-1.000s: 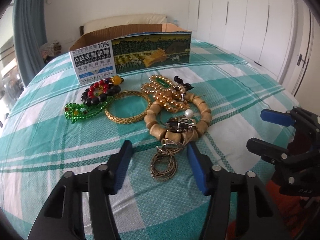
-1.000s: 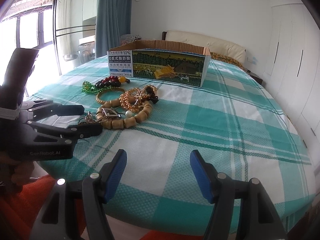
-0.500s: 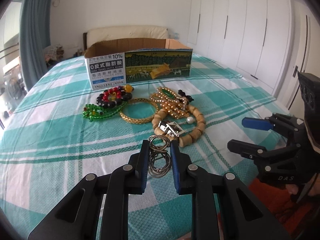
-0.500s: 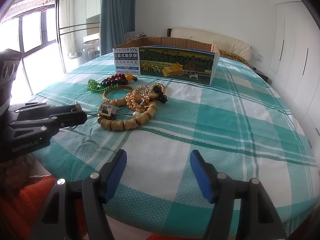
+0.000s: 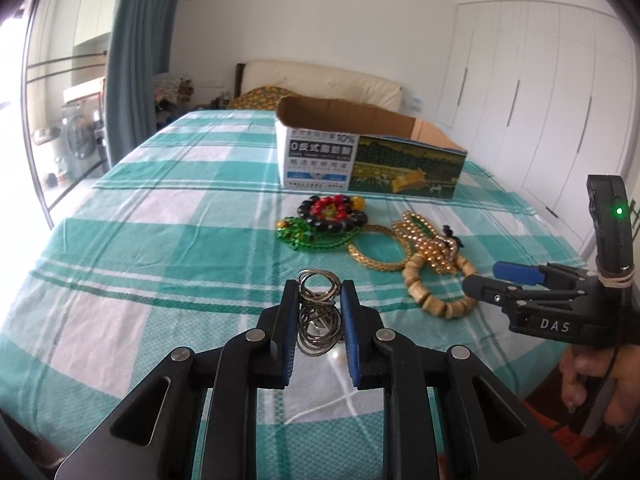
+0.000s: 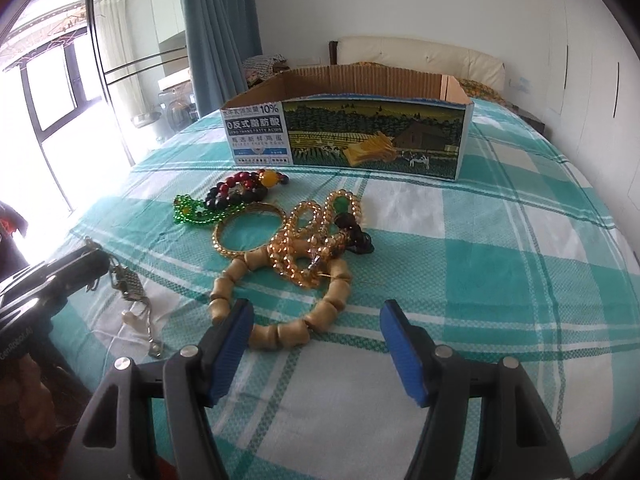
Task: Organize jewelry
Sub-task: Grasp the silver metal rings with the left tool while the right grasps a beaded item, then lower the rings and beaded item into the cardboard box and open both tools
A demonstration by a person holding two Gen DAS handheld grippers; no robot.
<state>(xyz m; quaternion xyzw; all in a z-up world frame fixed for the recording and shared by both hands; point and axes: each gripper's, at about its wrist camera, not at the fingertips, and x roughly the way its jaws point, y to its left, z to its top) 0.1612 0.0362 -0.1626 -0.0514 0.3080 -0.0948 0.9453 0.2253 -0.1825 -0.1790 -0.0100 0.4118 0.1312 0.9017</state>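
My left gripper [image 5: 319, 289] is shut on a coiled silver chain [image 5: 318, 320] and holds it just above the green checked bedspread [image 5: 160, 240], left of the jewelry pile. In the right wrist view the left gripper [image 6: 86, 266] is at the left edge, with the chain's metal pendant [image 6: 130, 283] and a pearl [image 6: 130, 317] trailing onto the cloth. My right gripper [image 6: 316, 322] is open, its fingers either side of the near arc of a wooden bead bracelet [image 6: 280, 334], without touching it. The open cardboard box [image 6: 348, 132] stands behind the pile.
Lying in the pile are a gold bangle [image 6: 244, 232], amber bead strands [image 6: 308, 240], a green bead necklace [image 6: 188, 212] and a dark and red bead bracelet [image 6: 240, 188]. The bed's near edge runs just below both grippers. A hand [image 5: 592, 380] grips the right tool.
The left gripper closed on the silver chain, lifted it and drew it left, away from the pile. The right gripper came in closer to the wooden bracelet and stayed open.
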